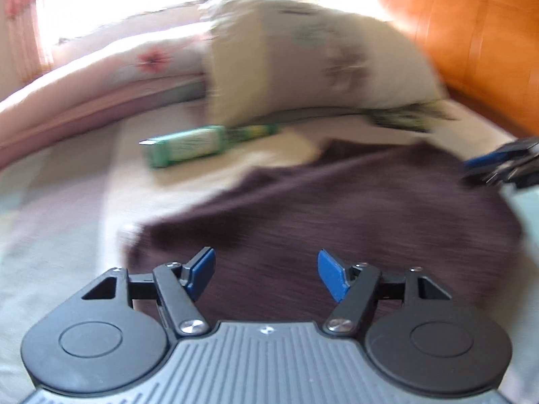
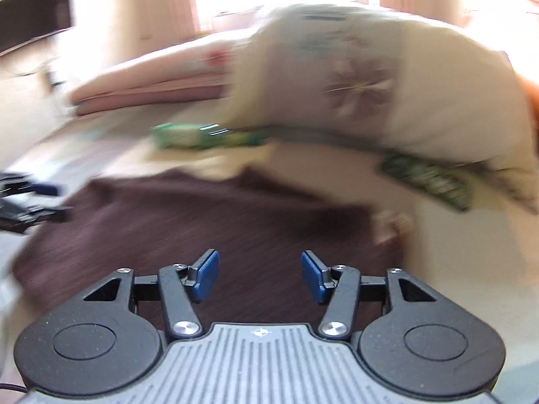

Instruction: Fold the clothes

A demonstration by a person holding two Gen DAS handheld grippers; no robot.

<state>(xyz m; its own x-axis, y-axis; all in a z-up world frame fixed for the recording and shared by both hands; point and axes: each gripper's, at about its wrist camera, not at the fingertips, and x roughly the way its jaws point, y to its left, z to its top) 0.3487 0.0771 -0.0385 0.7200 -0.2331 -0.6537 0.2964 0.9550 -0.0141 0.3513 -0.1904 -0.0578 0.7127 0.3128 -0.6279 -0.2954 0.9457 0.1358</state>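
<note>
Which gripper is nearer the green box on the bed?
Left. The left gripper sits below-right of the green box; the right gripper lies farther right, across the brown garment.

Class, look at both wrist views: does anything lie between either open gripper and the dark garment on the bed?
Nothing visible does. The left gripper and right gripper hang open directly over the garment. The green box lies beyond it.

Dark brown garment (image 1: 337,202): matt ribbed knit cloth. Headboard (image 1: 471,43): glossy orange wood. Pillow (image 2: 387,77): soft printed cloth.
</note>
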